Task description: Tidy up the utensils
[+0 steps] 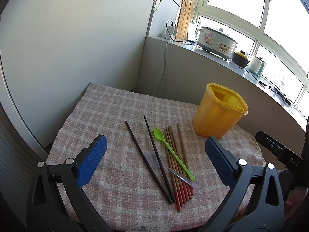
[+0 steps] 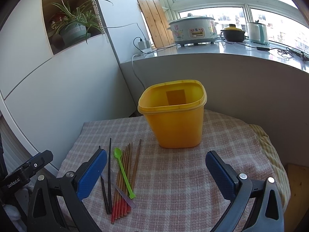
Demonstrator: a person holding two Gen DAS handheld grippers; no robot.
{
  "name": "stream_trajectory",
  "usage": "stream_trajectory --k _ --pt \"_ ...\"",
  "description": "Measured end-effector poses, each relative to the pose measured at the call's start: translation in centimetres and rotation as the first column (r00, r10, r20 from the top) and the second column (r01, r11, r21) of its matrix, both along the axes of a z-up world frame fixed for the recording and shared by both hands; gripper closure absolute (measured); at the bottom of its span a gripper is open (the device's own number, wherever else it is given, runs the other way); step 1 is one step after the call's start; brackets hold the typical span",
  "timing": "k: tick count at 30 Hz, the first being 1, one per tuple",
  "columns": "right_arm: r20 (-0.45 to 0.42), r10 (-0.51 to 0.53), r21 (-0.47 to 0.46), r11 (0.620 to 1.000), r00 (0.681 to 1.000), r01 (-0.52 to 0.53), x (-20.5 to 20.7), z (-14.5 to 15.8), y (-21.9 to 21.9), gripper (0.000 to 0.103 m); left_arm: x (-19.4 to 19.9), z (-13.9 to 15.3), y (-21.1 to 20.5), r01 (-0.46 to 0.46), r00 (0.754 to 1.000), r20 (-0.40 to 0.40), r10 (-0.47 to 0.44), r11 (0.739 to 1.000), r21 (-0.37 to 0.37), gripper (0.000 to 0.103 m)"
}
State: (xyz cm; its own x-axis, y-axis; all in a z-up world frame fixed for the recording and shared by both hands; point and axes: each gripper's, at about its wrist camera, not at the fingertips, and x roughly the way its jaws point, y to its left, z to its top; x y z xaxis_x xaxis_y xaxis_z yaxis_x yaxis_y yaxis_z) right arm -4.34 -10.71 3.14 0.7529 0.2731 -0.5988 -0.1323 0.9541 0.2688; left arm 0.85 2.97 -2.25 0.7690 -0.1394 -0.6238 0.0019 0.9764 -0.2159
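Task status: not started, on the evidence available. The yellow container (image 2: 171,116) stands upright on the checked cloth (image 2: 183,183) covering the counter, and its interior appears empty; no utensil projects above the rim. All utensils lie loose on the cloth at roughly 9 o'clock from the container in the right wrist view: two black chopsticks (image 1: 148,158), a bundle of red-tipped wooden chopsticks (image 1: 177,166), a green plastic spoon (image 1: 171,152) resting across that bundle, and a clear plastic spoon (image 1: 173,171) lying partly under the others. The left gripper (image 1: 154,158) has its fingers spread wide with nothing between them, hovering above the utensil group. The right gripper (image 2: 156,174) is likewise released and empty, facing the container at 12 o'clock, with the utensils just beside its left finger (image 2: 92,174). Remaining work, as judged: every chopstick and both spoons have yet to be lifted and stood in the container. The overlapping of spoons and chopsticks may make clean single picks difficult.
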Motion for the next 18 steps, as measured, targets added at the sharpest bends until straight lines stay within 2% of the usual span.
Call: stream_trajectory --k 6,8,10,11,15,18 --pt "-0.043 0.02 -0.02 1.0 0.999 -0.021 1.7 -1.6 0.2 0.0 0.4 -2.6 2.3 -0.03 0.998 -0.062 0.029 0.999 -0.018 0.002" --pt "-0.068 0.03 -0.035 0.999 0.997 -0.033 2.3 -2.2 0.5 0.0 0.7 -3.5 2.8 -0.024 0.996 -0.088 0.021 0.999 -0.034 0.006" --pt "-0.091 0.042 -0.048 0.998 0.995 -0.046 3.0 -2.9 0.8 0.001 1.3 -4.7 3.2 -0.018 0.992 -0.125 0.011 0.998 -0.055 0.019" --pt "-0.103 0.05 -0.051 0.997 0.993 -0.055 3.4 -3.2 1.0 0.002 1.6 -5.2 3.4 -0.017 0.989 -0.145 0.007 0.998 -0.068 0.022" --pt "-0.154 0.101 -0.06 0.992 0.983 -0.111 4.6 -4.7 2.2 0.013 2.8 -7.5 3.7 -0.019 0.977 -0.214 -0.003 0.995 -0.1 0.042" --pt "-0.181 0.148 -0.073 0.984 0.972 -0.163 5.3 -5.6 3.4 0.02 3.9 -9.1 3.8 -0.017 0.965 -0.26 -0.016 0.992 -0.126 0.051"
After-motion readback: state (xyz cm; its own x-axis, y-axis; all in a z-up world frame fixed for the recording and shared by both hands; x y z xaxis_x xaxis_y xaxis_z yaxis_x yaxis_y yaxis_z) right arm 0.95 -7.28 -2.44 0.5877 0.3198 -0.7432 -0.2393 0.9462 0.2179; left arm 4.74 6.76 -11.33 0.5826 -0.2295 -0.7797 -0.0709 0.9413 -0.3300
